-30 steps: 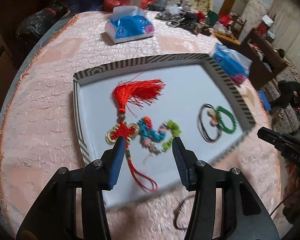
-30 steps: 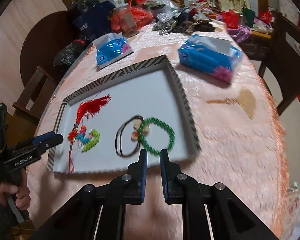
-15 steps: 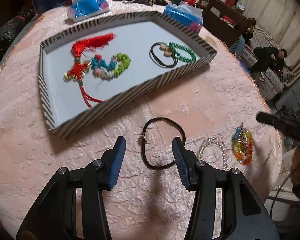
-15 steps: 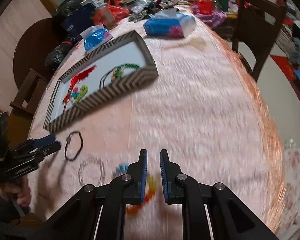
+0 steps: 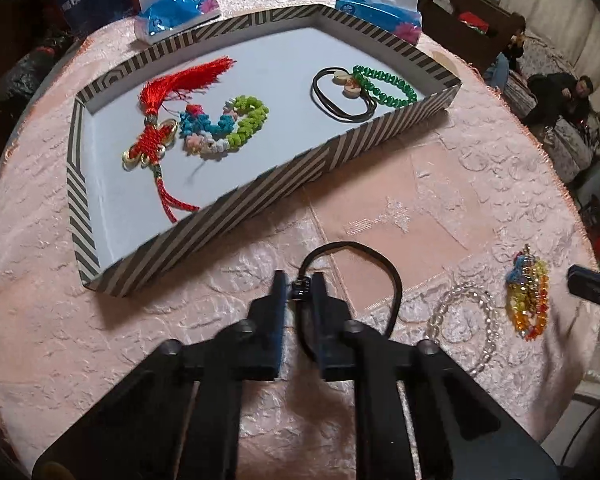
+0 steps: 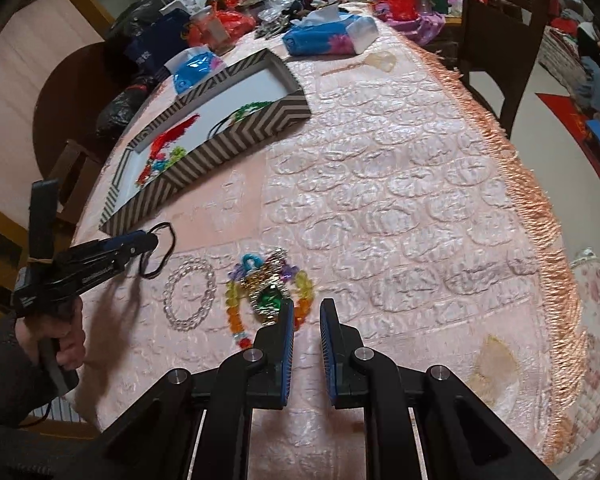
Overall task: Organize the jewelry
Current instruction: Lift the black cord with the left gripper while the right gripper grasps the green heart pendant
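Black cord loop: a thin black elastic cord bracelet (image 5: 381,276) with a small metal clasp lies on the pink embossed tablecloth (image 5: 439,200), just in front of the tray's near wall.
Cord long axis: in the left wrist view the loop is stretched from the clasp end near the tray back toward the camera, curving off to the right.
Clasp: the small dark metal clasp (image 5: 301,287) sits at the loop's left side, between the left fingertips.
Left gripper (image 5: 298,285): jaws drawn nearly together, pinching the cord at its clasp; in the right wrist view (image 6: 150,240) the tips grip one end of the loop, and a hand (image 6: 62,344) holds the handle.
Right gripper (image 6: 305,312): jaws narrow, almost together, with nothing between them; the tips are over the tablecloth, the left finger overlapping the edge of the multicoloured bracelet.
Multicoloured bracelet: a rainbow glass-bead bracelet with metallic charms (image 6: 270,292) lies right of the cord.
Clear bracelet: a clear crystal-bead ring (image 6: 188,294) lies flat between the cord and the rainbow one.
Tray: a shallow striped black-and-white box with white floor (image 5: 260,196) holds a red tasselled knot charm (image 5: 160,136), a pastel pompom bracelet (image 5: 224,128), a black cord with wooden beads (image 5: 339,100) and a green bead bracelet (image 5: 383,86).
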`<state>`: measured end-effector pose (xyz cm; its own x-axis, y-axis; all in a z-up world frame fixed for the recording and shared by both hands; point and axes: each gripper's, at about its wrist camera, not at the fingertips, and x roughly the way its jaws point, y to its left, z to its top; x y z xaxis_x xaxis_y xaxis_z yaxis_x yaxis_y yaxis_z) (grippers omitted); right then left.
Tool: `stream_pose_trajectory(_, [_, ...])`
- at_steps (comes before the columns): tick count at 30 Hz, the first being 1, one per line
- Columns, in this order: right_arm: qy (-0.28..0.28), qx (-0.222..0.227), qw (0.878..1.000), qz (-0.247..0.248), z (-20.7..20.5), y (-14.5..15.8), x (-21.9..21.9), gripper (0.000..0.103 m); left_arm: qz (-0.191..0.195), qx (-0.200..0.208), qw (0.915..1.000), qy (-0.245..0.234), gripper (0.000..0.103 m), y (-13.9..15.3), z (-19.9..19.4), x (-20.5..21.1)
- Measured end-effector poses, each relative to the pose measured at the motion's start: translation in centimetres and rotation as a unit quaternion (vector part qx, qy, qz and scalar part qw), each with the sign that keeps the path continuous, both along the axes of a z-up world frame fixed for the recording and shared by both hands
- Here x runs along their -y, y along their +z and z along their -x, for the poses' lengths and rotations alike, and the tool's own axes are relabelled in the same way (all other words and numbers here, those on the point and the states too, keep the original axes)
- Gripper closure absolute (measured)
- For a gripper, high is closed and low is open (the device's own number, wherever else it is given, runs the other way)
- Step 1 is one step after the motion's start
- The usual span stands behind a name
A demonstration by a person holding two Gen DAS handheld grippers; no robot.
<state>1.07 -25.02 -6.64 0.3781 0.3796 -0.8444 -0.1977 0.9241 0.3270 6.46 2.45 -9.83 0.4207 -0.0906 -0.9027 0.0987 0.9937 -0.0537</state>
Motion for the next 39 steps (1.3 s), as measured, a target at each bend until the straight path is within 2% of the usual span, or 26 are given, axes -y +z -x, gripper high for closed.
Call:
stream_pose_trajectory(7, [0.042, -0.002, 0.999, -0.001, -0.2, -0.8, -2.6, 0.091, 0.007, -0.006, 0.9999, 0.007, 0.096, 0.1, 1.9, -0.6])
stream_pose_trajectory(9, [0.049, 0.003, 0.999, 0.015, -0.7, -1.3, -3.2, 0.088, 0.01, -0.01, 0.9999, 0.009, 0.096, 0.1, 2.4, -0.8])
stream_pose_trajectory(11, [0.051, 0.008, 0.998, 0.028, -1.1, -1.7, -3.4, 0.075, 0.01, -0.011, 0.9998, 0.01, 0.096, 0.1, 2.7, -0.9])
stream_pose_trajectory(15, [0.073, 0.013, 0.996, 0.042, -1.6, -1.8, -4.0, 0.07, 0.015, -0.014, 0.9997, 0.014, 0.096, 0.1, 3.2, -1.3])
stream_pose_trajectory(22, [0.091, 0.022, 0.994, 0.05, -1.9, -2.0, -4.6, 0.07, 0.014, -0.013, 0.9997, 0.015, 0.096, 0.1, 3.2, -1.4])
stream_pose_trajectory(26, [0.111, 0.047, 0.99, 0.076, -1.5, -2.2, -5.5, 0.07, 0.015, -0.014, 0.9996, 0.018, 0.096, 0.1, 3.2, -1.6])
stream_pose_trajectory(29, [0.123, 0.066, 0.985, 0.097, -1.0, -2.3, -5.7, 0.076, 0.015, -0.015, 0.9996, 0.02, 0.096, 0.1, 3.0, -1.6])
stream_pose_trajectory(32, [0.115, 0.059, 0.989, 0.078, -1.0, -1.8, -5.0, 0.077, 0.018, -0.014, 0.9995, 0.021, 0.096, 0.1, 2.7, -1.5])
stream_pose_trajectory(39, [0.039, 0.08, 0.996, 0.016, -0.7, 2.6, -1.1, 0.077, 0.028, -0.012, 0.9992, 0.024, 0.096, 0.1, 2.5, -1.8])
